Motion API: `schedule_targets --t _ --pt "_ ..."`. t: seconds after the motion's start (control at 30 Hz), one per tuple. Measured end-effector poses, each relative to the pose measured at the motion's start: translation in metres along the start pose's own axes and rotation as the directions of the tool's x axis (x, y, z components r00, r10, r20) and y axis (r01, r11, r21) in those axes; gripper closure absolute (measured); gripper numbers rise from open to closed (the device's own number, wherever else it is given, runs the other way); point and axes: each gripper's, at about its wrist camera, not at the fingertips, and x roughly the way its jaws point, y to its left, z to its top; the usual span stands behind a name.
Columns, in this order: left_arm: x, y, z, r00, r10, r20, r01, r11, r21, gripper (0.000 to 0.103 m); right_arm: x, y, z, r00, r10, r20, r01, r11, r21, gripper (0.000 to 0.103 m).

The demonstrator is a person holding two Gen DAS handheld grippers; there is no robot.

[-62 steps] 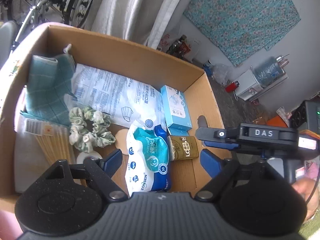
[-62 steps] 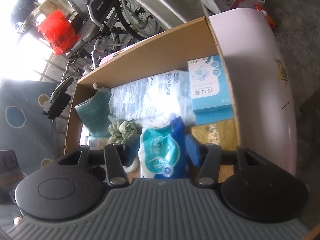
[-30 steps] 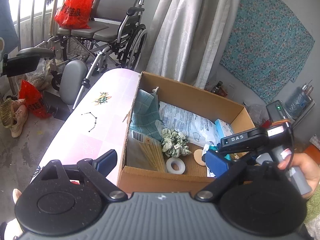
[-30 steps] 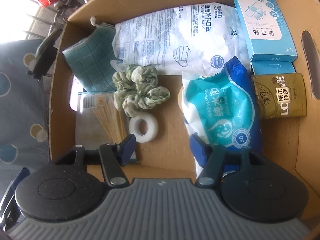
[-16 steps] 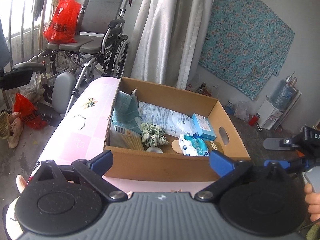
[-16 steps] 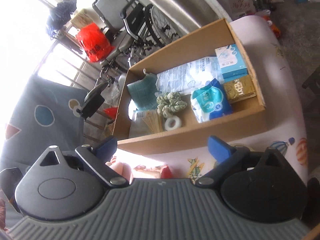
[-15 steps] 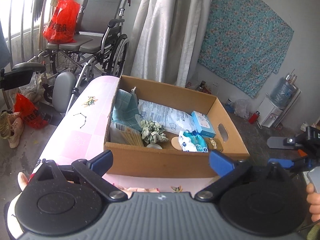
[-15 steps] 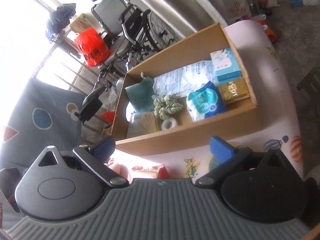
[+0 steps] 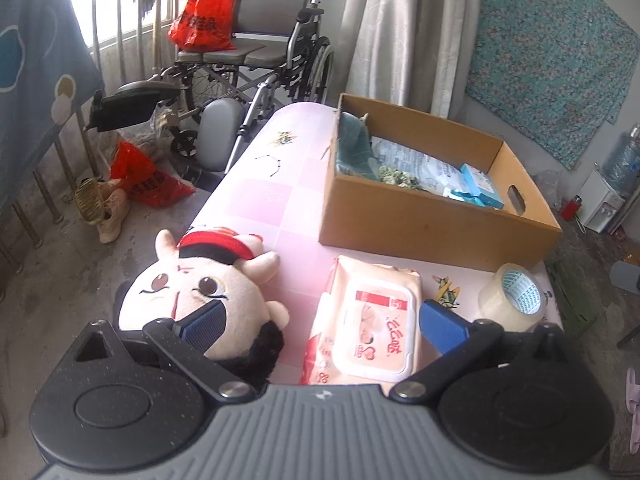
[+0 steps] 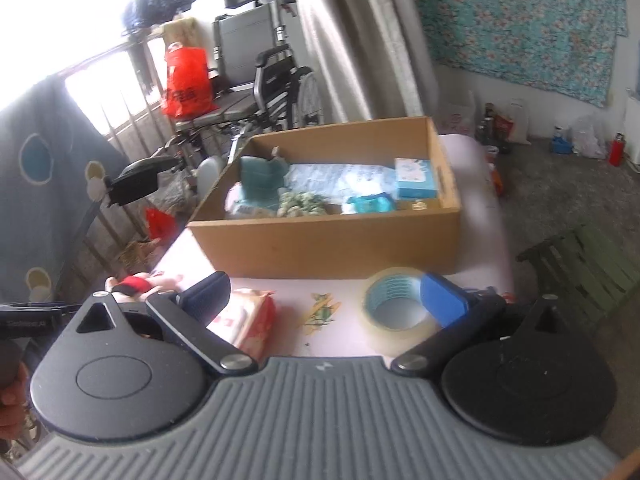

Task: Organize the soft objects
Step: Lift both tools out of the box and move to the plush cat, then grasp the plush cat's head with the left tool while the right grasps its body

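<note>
Both grippers have been drawn back from the box (image 9: 420, 220) since the earlier frames, so that the near end of the pink table (image 9: 256, 200) is now seen; the blue wipes pack (image 10: 370, 203), held over the box earlier, is now seen lying inside it. The left gripper (image 9: 320, 322) and the right gripper (image 10: 326, 294) have just been opened, and nothing is held between either pair of fingers, which are spread wide.

In the left wrist view, a plush doll (image 9: 200, 284) is seen lying behind the left finger and partly hidden by it. Between the fingers, nearer the right one, a pink wipes pack (image 9: 372, 324) is laid flat on the table. A tape roll (image 9: 514, 292) is seen just beyond the right finger. The box is set further off, ahead of both fingers.

In the right wrist view, the pink wipes pack is seen just beside the left finger, and the tape roll partly behind the right finger. Green scrunchies (image 10: 302, 203), a teal cloth (image 10: 260, 182) and a blue carton (image 10: 414, 178) are seen in the box.
</note>
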Motion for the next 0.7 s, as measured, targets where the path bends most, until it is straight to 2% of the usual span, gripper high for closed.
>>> schedule_targets --t 0.1,0.2,0.3,0.37,0.43,0.53,0.7 --pt "0.004 0.018 -0.001 0.998 0.054 -0.023 -0.055 0.997 -0.046 0.000 0.018 0.030 0.005 0.990 0.122 -0.068 -0.122 0.993 0.002 0.001" --pt "0.010 0.035 0.001 0.993 0.109 -0.033 -0.112 0.991 -0.079 0.000 0.042 0.059 0.014 0.961 0.245 -0.129 -0.243 0.969 0.036 0.001" --pt "0.015 0.049 0.004 0.988 0.150 -0.035 -0.153 0.984 -0.095 0.000 0.071 0.089 0.022 0.910 0.365 -0.200 -0.351 0.931 0.103 0.001" --pt "0.020 0.058 0.007 0.987 0.156 -0.039 -0.159 0.981 -0.108 0.000 0.095 0.107 0.027 0.864 0.435 -0.252 -0.404 0.899 0.167 0.001" --pt "0.026 0.066 0.010 0.986 0.157 -0.054 -0.162 0.980 -0.117 0.000 0.126 0.125 0.030 0.808 0.500 -0.311 -0.439 0.864 0.247 0.001" --pt "0.037 0.077 0.012 0.985 0.150 -0.083 -0.160 0.978 -0.136 0.000 0.163 0.150 0.031 0.756 0.542 -0.367 -0.454 0.838 0.303 0.001" --pt "0.052 0.091 0.011 0.985 0.126 -0.119 -0.145 0.976 -0.164 0.000 0.221 0.192 0.022 0.677 0.563 -0.473 -0.452 0.826 0.337 0.001"
